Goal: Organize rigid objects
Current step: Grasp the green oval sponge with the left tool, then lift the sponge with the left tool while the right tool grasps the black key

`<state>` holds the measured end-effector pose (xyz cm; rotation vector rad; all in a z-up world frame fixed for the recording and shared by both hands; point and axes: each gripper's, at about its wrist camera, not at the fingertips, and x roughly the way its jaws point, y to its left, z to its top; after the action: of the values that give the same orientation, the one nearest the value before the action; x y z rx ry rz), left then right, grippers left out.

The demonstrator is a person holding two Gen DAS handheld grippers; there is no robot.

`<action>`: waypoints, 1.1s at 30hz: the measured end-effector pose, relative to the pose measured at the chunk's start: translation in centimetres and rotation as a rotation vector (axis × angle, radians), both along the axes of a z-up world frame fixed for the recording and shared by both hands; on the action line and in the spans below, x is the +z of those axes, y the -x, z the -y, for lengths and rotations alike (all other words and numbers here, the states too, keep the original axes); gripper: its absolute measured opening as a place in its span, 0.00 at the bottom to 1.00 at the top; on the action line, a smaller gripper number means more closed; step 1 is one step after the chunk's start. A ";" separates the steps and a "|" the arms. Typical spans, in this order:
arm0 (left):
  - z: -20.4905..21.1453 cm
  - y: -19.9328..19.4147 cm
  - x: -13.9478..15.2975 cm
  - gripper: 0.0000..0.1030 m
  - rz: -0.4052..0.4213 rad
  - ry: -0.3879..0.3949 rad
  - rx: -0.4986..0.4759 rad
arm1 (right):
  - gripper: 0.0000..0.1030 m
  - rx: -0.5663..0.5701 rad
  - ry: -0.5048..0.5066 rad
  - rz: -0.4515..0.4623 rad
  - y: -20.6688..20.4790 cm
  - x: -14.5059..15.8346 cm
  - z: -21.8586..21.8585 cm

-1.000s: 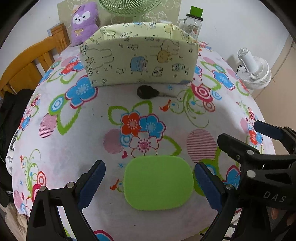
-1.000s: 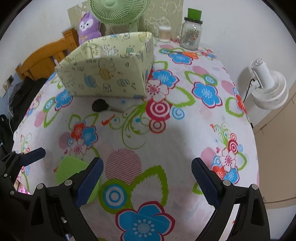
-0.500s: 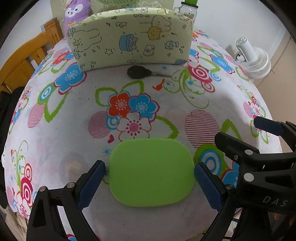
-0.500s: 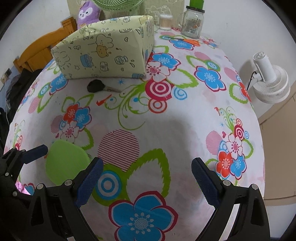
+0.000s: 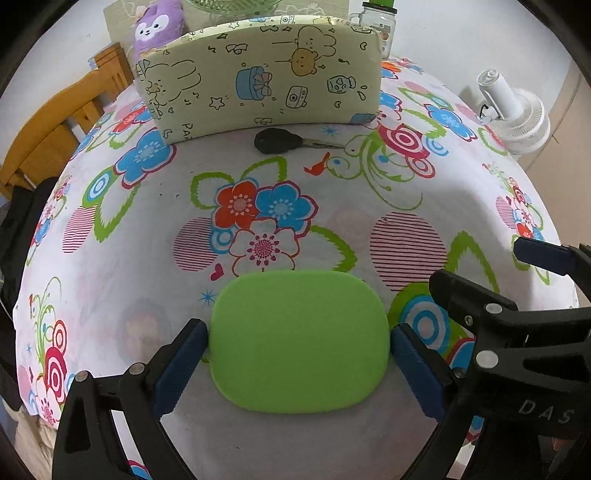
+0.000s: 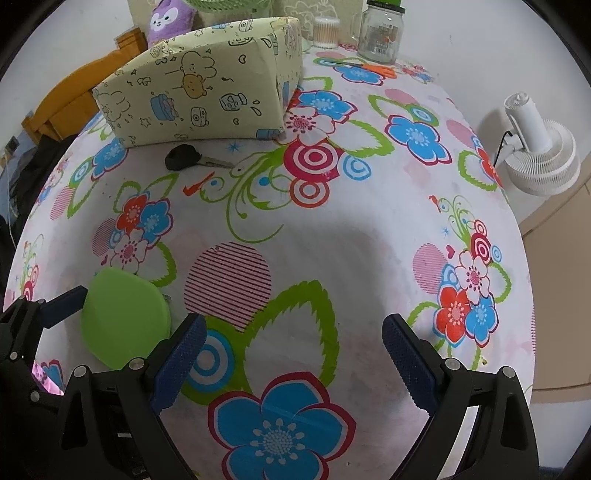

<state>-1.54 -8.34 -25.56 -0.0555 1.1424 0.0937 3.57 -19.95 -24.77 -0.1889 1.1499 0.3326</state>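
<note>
The left gripper (image 5: 299, 363) had its blue pads against both short edges of the green pad (image 5: 300, 339), pinching it flat on the tablecloth (image 5: 147, 236). The grasp step looked under way; next would likely be lifting it toward the patterned box (image 5: 258, 85) straight ahead, beyond the key (image 5: 277, 142). The right gripper (image 6: 293, 362) hung spread and empty.

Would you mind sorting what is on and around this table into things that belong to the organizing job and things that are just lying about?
Part of the job:
green pad, between the left tool's fingers
black key
patterned box

Just lying about:
glass jar
plush toy
white fan
wooden chair
</note>
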 end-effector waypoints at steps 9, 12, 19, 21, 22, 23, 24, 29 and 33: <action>-0.1 -0.3 0.3 0.92 -0.009 0.009 -0.008 | 0.95 0.002 -0.003 -0.003 -0.1 0.0 -0.2; -0.4 -0.4 0.3 0.92 -0.016 0.013 0.000 | 0.95 0.006 -0.007 0.001 -0.3 0.2 -0.5; -1.7 -1.1 1.2 0.92 -0.008 0.006 0.022 | 0.95 0.018 -0.026 0.007 -1.0 0.9 -1.6; -2.2 -1.3 1.4 0.92 -0.006 0.006 0.027 | 0.95 0.021 -0.033 0.009 -1.3 1.1 -2.1; -2.5 -1.5 1.6 0.92 -0.006 0.007 0.031 | 0.95 0.022 -0.036 0.011 -1.4 1.3 -2.3; -2.7 -1.7 1.7 0.92 -0.004 0.005 0.032 | 0.95 0.024 -0.040 0.014 -1.6 1.4 -2.6; -2.9 -1.8 1.8 0.92 -0.002 0.001 0.033 | 0.95 0.026 -0.044 0.017 -1.8 1.5 -2.8; -4.1 -2.9 2.4 0.92 0.002 -0.003 0.026 | 0.94 0.033 -0.057 0.037 -2.9 2.4 -4.3; -5.2 -3.9 2.9 0.92 0.007 -0.011 0.015 | 0.94 0.034 -0.063 0.044 -3.9 2.9 -5.6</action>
<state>2.39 -3.17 -22.66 -0.0550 1.1349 0.1128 7.48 -14.38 -21.88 -0.1602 1.0918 0.3924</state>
